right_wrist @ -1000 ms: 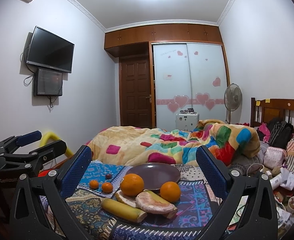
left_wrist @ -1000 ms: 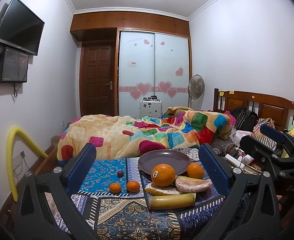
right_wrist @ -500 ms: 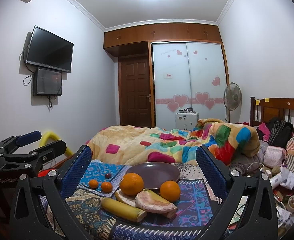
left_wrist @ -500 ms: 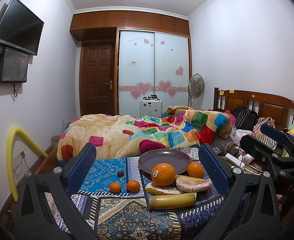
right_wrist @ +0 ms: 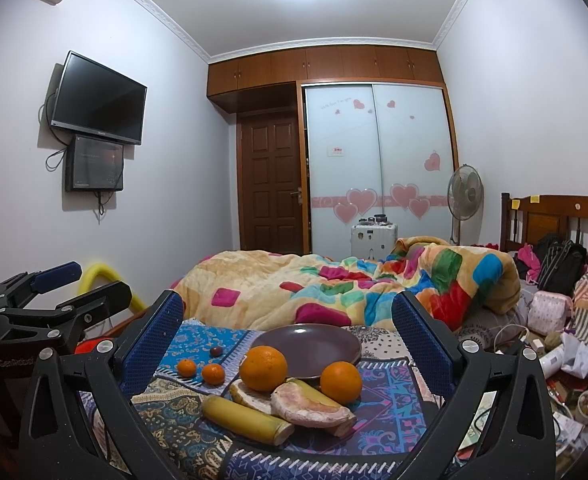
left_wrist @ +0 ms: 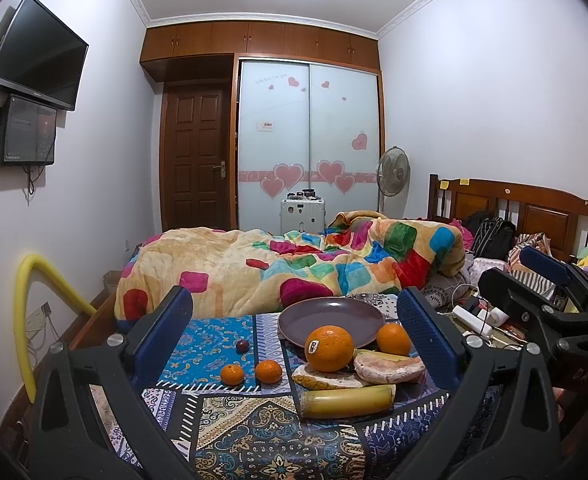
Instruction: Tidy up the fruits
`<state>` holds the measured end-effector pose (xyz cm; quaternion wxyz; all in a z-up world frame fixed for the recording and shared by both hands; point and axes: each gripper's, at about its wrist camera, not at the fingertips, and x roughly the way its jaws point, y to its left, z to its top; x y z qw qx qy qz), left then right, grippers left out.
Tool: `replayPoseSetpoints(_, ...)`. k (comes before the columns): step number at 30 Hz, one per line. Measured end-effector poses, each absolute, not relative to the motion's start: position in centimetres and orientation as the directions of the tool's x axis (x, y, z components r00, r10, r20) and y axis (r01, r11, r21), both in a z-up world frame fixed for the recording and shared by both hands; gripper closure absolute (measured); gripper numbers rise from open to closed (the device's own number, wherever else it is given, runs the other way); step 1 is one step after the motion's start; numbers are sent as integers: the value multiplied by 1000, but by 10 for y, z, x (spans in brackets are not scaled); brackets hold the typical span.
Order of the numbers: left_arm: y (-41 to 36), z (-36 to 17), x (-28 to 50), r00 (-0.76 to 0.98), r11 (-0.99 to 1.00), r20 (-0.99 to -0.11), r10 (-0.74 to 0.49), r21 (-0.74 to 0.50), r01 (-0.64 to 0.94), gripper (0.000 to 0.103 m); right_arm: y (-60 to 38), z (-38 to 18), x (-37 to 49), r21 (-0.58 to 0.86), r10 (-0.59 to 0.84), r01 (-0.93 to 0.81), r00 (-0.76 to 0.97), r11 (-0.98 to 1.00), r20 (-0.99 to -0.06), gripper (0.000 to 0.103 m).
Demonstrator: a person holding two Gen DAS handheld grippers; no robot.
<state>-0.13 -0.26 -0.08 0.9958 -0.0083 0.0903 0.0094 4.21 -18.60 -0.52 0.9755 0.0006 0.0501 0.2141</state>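
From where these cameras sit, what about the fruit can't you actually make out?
- Sticker on the big orange: print too small to read in the left view; barely shows at the fruit's edge in the right.
- Small dark fruit: too small in both views to name.
- Yellow piece behind the pink wedge: mostly hidden by it.
- Plate: near rim covered by both oranges.

Showing on the patterned cloth (left_wrist: 230, 420) — two large oranges (left_wrist: 329, 349), two small tangerines (left_wrist: 232, 374), one dark plum (left_wrist: 242, 345), one banana (left_wrist: 348, 401), two pomelo pieces (left_wrist: 388, 369) and one plate (left_wrist: 330, 320). Two grippers are appearing — left gripper (left_wrist: 294, 344) and right gripper (right_wrist: 290, 344). Two wall screens (left_wrist: 38, 68) are hanging; one fan (left_wrist: 393, 172) is standing.
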Motion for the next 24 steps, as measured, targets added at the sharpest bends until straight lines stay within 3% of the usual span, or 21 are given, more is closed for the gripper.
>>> replayPoseSetpoints(13,1,-14,21,974,1000,-228,14,-4,-15,0,-187,-15,61,40,390,-388,911,921,-136,0)
replayPoseSetpoints(24,15,-53,99,896,999,-444,-19,-40,1,0,-202,-49,122,-19,320,-343,894,939,-313,0)
